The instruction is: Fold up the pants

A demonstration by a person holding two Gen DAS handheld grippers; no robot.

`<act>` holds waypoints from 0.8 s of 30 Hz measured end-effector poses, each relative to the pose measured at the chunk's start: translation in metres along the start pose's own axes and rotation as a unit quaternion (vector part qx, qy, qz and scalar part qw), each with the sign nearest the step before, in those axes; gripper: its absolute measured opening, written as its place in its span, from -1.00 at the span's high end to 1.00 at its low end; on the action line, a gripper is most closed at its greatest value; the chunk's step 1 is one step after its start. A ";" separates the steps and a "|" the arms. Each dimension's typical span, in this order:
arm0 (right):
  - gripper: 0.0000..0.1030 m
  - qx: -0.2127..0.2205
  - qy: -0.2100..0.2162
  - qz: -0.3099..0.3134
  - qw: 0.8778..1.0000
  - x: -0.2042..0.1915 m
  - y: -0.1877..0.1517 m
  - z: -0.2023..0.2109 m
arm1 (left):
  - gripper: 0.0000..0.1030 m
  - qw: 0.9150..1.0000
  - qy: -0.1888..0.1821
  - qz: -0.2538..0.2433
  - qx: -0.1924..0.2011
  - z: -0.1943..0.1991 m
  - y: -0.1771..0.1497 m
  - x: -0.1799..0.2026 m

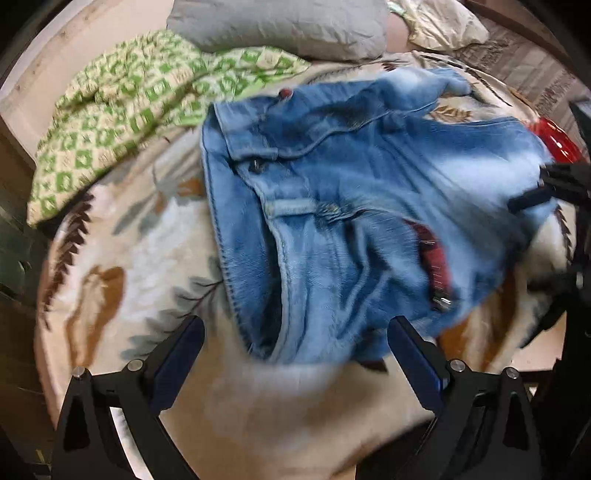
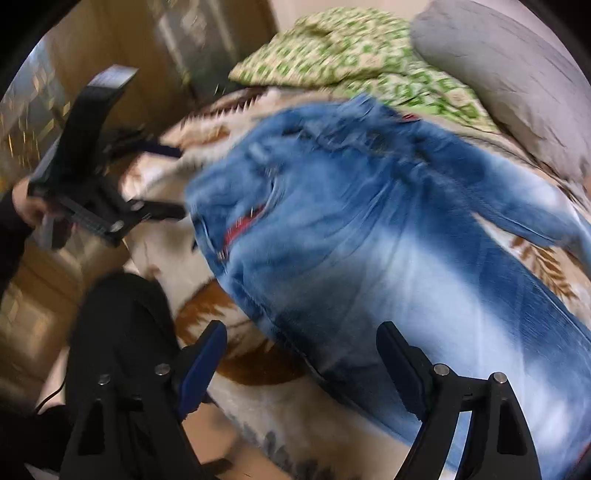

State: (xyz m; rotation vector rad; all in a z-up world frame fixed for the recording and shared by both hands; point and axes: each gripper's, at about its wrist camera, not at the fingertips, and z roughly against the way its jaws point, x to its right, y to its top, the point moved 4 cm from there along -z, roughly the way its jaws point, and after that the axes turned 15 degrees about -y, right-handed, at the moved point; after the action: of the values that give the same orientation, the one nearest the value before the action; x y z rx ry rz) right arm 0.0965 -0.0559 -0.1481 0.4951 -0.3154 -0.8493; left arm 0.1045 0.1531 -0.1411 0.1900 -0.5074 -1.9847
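Jeans [image 1: 369,206]: blue denim lies loose on the bed, waistband toward the person's left and the 2 legs running off to the right; in the right wrist view [image 2: 388,240] 1 leg splays apart from the other, and red lining shows at the open fly.
Bed [image 1: 129,266]: a pale blanket with brown leaf prints carries the jeans, and bare blanket shows between the waistband and the left gripper.
Pillow [image 1: 280,26]: grey, at the head of the bed, well apart from the jeans.
Green quilt [image 1: 122,103]: checked and bunched, just beside the waistband's far corner.
Left gripper [image 1: 295,347]: jaws stand wide with nothing between them; it hovers near the waistband edge and, from the blur, seems to be moving.
Right gripper [image 2: 301,350]: jaws also wide, holding nothing, poised over the near edge of the upper leg.
Red object [image 1: 554,144]: glossy, beyond the jeans at the far right; too blurred to identify.
Progress: judging by the lie of the cloth, folding has hardly begun, since no crease or clean fold shows and the legs are not stacked.
Left to do: probably 1 leg over the other, smoothing, then folding the length in halves or thirds.
Risk: stiff denim may slip from a shallow pinch.
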 end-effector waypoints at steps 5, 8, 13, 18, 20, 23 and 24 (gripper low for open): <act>-0.33 -0.006 -0.032 0.009 0.999 -0.006 -0.003 -0.030 | 0.18 0.997 -0.069 0.038 0.000 -0.016 -0.007 -0.010; 0.48 -0.002 -0.014 -0.005 1.000 -0.004 0.002 -0.026 | 0.44 0.996 -0.089 0.027 0.004 -0.005 -0.010 -0.004; 0.61 0.016 0.010 0.030 0.999 -0.023 -0.003 -0.007 | 0.46 0.992 -0.102 0.055 0.040 0.032 -0.025 -0.001; -0.29 -0.028 -0.009 0.005 1.000 -0.009 -0.007 -0.022 | -0.49 0.998 -0.021 0.046 -0.029 0.002 -0.030 -0.004; -0.49 -0.007 -0.012 -0.005 1.000 0.003 -0.007 -0.007 | -0.55 0.999 -0.027 0.045 0.002 0.016 -0.020 -0.003; -0.49 0.021 -0.024 -0.013 0.999 0.032 -0.001 0.017 | -0.71 0.998 -0.003 0.052 0.032 0.034 0.007 -0.009; -0.49 0.030 -0.031 -0.020 0.999 0.042 0.004 0.024 | -0.71 0.998 0.008 0.054 0.040 0.039 0.018 -0.013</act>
State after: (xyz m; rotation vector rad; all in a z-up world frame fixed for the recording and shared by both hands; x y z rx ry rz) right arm 0.1144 -0.0930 -0.1233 0.5330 -0.3900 -0.8971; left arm 0.1115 0.1683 -0.0991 0.2244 -0.5762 -1.8586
